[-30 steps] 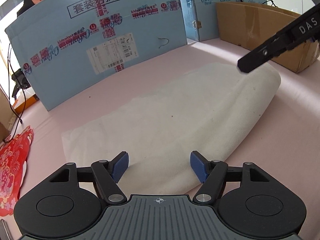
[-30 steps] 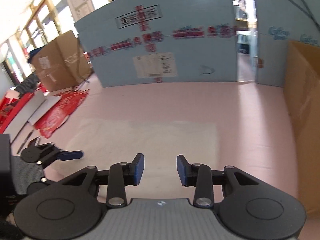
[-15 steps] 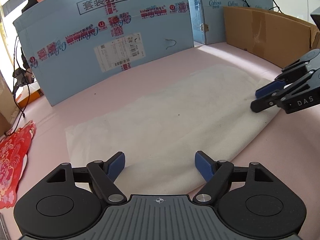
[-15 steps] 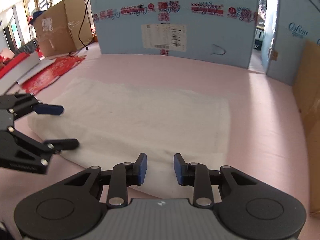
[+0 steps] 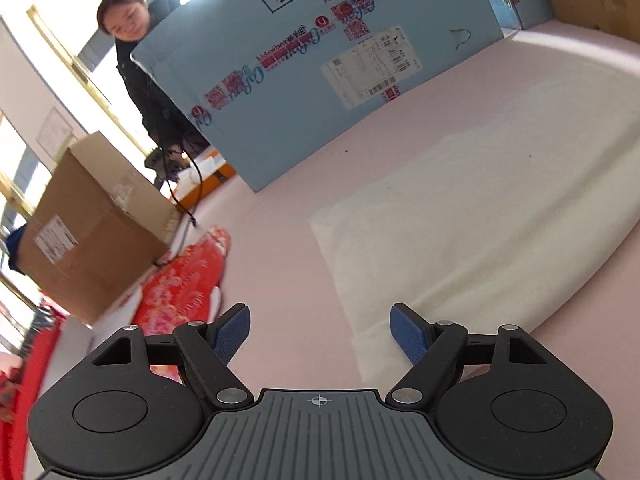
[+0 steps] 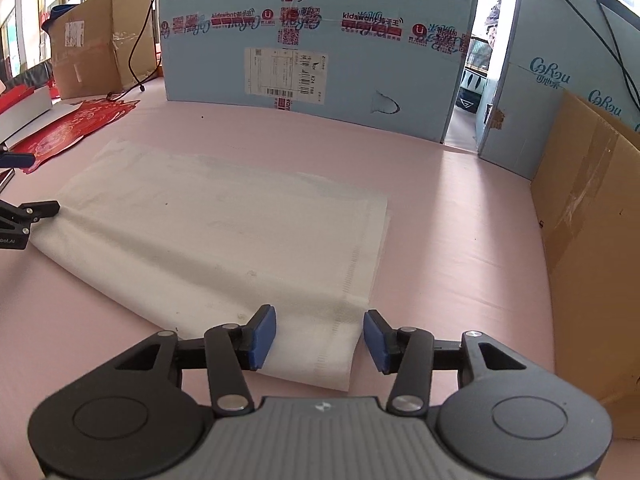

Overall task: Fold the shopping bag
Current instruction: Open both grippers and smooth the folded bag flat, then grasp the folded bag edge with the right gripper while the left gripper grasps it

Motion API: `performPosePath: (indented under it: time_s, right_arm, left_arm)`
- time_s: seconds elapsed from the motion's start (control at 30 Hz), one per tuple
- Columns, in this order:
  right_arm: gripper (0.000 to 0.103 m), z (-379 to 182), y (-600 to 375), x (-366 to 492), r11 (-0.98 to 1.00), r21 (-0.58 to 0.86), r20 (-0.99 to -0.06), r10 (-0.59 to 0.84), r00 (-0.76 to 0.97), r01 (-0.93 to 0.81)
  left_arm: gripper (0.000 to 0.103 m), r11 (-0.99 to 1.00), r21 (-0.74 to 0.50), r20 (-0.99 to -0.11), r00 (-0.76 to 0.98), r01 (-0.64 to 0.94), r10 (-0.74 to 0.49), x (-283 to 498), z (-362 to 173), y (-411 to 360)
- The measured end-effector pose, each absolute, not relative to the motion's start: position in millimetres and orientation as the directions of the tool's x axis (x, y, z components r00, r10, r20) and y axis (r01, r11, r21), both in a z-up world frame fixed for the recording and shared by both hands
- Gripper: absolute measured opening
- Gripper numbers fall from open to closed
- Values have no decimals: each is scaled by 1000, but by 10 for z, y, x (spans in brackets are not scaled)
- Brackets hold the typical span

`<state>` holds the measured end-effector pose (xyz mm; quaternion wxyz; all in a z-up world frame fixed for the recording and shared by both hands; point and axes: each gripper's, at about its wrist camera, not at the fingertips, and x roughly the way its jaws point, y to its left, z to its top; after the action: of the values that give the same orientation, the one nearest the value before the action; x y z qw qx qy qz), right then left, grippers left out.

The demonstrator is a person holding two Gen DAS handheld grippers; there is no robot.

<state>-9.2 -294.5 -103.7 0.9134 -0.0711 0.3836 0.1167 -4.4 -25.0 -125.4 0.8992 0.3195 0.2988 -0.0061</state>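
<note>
Swung left off the shopping bag [image 5: 480, 216] with left tool [image 5: 320, 334] wide and empty, while right tool [image 6: 320, 340], nearer, opening, straddles its near right corner untouched.

Blue cardboard panels [image 6: 320, 40] wall a pink tabletop [image 6: 460, 220], sunlit windows [image 6: 24, 20] beyond.

Left gripper [image 5: 320, 330] gapes wide; right gripper [image 6: 320, 340] fingers opening.
</note>
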Motion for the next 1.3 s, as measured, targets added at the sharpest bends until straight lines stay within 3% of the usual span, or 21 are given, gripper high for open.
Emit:
performPosePath:
  time_s: [0.1, 0.17, 0.23, 0.33, 0.43, 0.5, 0.63, 0.8, 1.0, 1.13, 1.3]
  right_arm:
    - [51, -1036, -2923, -87, 963, -51, -717, 149, 681, -265]
    - [51, -1034, -2913, -88, 962, -58, -716, 145, 683, -266]
    - [52, -1032, -2904, -88, 962, -65, -716, 141, 684, -266]
    - [54, -1003, -2879, -86, 958, -92, -719, 125, 683, -272]
    - [62, -902, -2869, -146, 945, -150, -711, 101, 696, -291]
    - [73, -810, -2923, -206, 939, -182, -698, 85, 711, -292]
    - [80, -723, -3023, -320, 893, -271, -716, 63, 695, -360]
    - [80, -953, -2859, -443, 689, -510, -730, -30, 683, -514]
    - [81, -1246, -2444, -589, 336, -792, -530, 36, 847, -510]
    - [73, -1383, -2289, -703, 126, -865, -459, 192, 868, -485]
    - [60, -1337, -2222, -678, -20, -844, -520, 279, 807, -537]
  left_arm:
    - [77, 796, 532, -517, 855, 288, 37, -183, -1075, -502]
    - [63, 798, 464, -553, 830, 385, -79, -225, -1036, -671]
    - [41, 787, 409, -605, 783, 462, -146, -203, -1077, -768]
    - [35, 770, 334, -685, 701, 543, -198, -104, -1177, -805]
    - [35, 807, 236, -722, 654, 541, -227, 26, -1152, -721]
    - [37, 830, 161, -750, 613, 534, -249, 148, -1113, -654]
    - [52, 852, 105, -764, 590, 514, -262, 278, -1138, -557]
    - [56, 856, 91, -764, 587, 509, -268, 283, -1181, -532]
    - [58, 859, 68, -765, 580, 508, -282, 269, -1220, -491]
    - [58, 860, 60, -765, 577, 506, -286, 269, -1241, -476]
    - [58, 862, 49, -768, 571, 505, -291, 279, -1261, -452]
